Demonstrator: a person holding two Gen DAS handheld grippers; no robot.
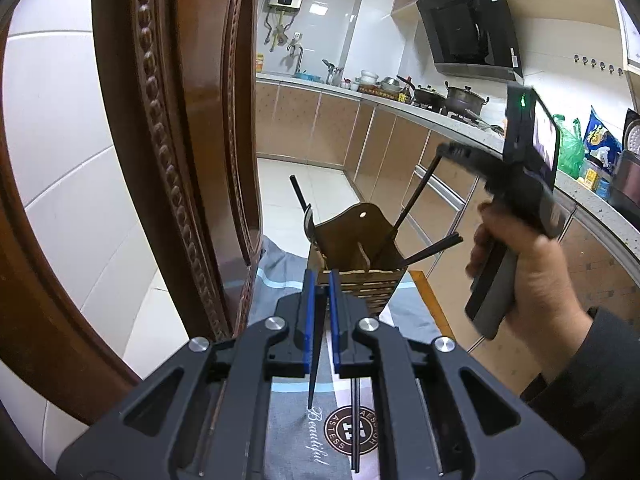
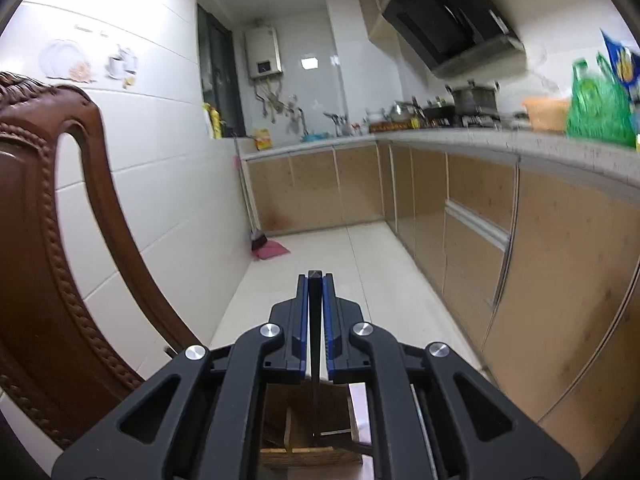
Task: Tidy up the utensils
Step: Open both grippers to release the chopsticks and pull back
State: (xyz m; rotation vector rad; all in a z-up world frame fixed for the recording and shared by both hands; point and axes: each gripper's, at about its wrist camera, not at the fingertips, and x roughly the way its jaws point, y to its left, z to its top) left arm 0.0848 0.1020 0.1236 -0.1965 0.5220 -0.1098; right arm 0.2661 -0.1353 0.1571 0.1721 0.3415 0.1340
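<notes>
Left wrist view: left gripper (image 1: 321, 280) clamped on black chopstick (image 1: 313, 368) above cloth (image 1: 292, 420) printed "Beautiful"; right gripper (image 2: 315, 280) pinches another chopstick (image 2: 315, 360) over wooden holder (image 1: 356, 248).

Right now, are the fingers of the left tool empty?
No, the left gripper has a dark chopstick pinched between its blue fingers, near the wooden holder.

Carved chair back (image 1: 176, 128) crowds the left (floor (image 1: 316, 184) ahead open).
</notes>
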